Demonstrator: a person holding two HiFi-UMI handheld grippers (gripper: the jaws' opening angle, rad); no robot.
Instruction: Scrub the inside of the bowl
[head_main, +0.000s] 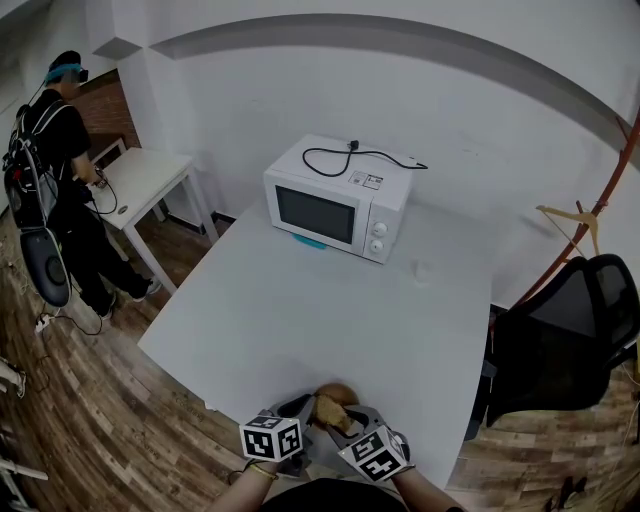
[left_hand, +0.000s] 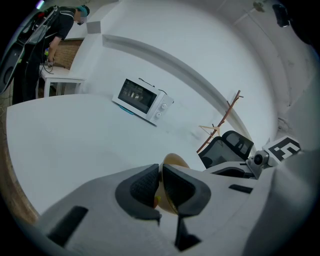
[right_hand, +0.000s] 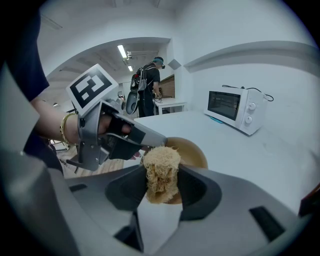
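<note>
A tan wooden bowl is held tilted over the near edge of the white table, between my two grippers. My left gripper is shut on the bowl's rim; in the left gripper view the thin rim stands pinched between the dark pads. My right gripper is shut on a pale fibrous scrubber, which sits just in front of the bowl's hollow. The right gripper view also shows the left gripper reaching in from the left to the bowl's edge.
A white microwave with a cable on top stands at the table's far side. A black office chair is at the right. A person stands by a small white table at the far left. The floor is wooden.
</note>
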